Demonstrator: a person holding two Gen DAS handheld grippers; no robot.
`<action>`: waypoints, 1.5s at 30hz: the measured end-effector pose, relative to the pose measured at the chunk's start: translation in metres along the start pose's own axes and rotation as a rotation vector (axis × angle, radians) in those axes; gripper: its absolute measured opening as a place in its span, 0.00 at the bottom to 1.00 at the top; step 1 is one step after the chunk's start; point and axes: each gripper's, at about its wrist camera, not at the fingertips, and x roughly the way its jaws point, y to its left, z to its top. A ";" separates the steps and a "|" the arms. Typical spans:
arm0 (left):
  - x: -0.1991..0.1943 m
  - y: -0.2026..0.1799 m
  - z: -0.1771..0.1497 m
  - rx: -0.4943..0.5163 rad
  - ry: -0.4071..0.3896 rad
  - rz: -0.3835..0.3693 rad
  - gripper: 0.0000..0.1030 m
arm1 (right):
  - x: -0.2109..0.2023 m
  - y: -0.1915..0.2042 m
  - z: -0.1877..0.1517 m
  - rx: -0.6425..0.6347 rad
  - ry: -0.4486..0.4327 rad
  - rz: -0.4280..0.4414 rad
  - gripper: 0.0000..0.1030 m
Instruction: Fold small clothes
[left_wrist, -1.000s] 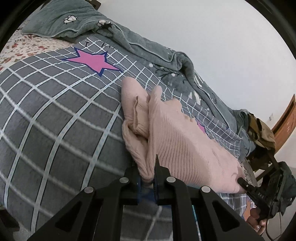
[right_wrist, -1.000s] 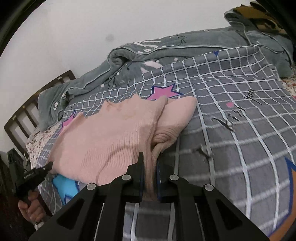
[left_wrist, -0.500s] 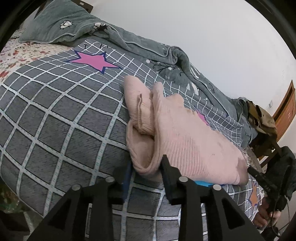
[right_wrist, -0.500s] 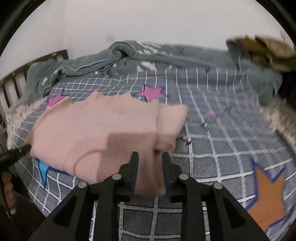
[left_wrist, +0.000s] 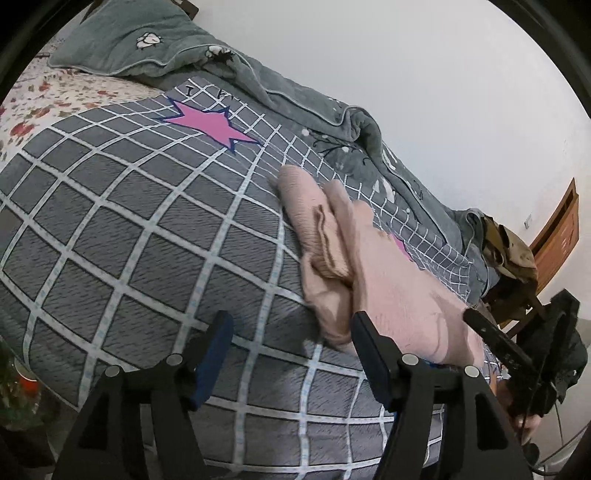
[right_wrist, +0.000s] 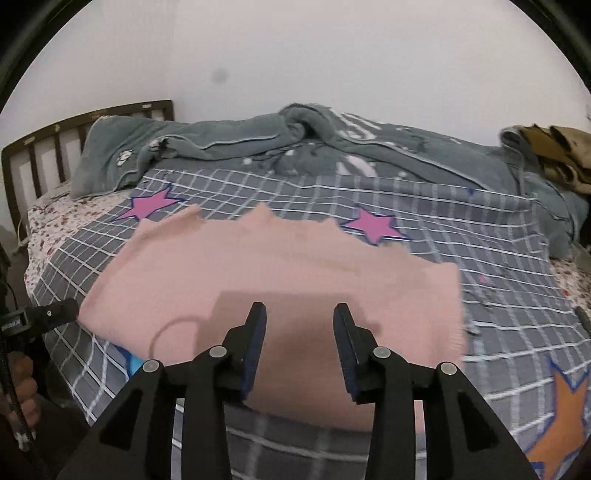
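- Since a second ago: both grippers have let go of the pink sweater (right_wrist: 266, 273) and backed off; both sets of jaws have just been opening, nothing between either pair now.
- Bed (left_wrist: 122, 236), grey checked cover with stars: carries the sweater, which lies folded across the middle of the near side. Grey duvet (right_wrist: 332, 144) is bunched along the wall behind it, apart from the sweater.
- Sweater: body flat in the right wrist view; in the left wrist view one end shows stacked, rolled layers, not squared up.
- Left gripper (left_wrist: 291, 334): fingers wide, empty, just beside the sweater's near end; one finger (left_wrist: 364, 332) overlaps its edge in view, contact unclear.
- Right gripper (right_wrist: 299, 325): fingers moderately apart, empty, hovering over the sweater's near edge.
- Judgement: fold released, next regrip pending. To do it well, pinch all layers at both near corners, lift together, keep the edges aligned, and flatten the rolled end first.
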 end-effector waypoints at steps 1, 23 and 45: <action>0.000 0.001 0.000 0.004 -0.001 0.002 0.62 | 0.006 0.007 0.000 -0.001 0.002 0.007 0.36; 0.026 -0.030 0.004 0.018 0.059 -0.178 0.61 | 0.056 0.027 -0.004 0.037 0.060 -0.011 0.39; 0.076 -0.054 0.046 0.040 0.047 0.061 0.61 | 0.039 0.022 -0.010 0.040 0.071 0.030 0.38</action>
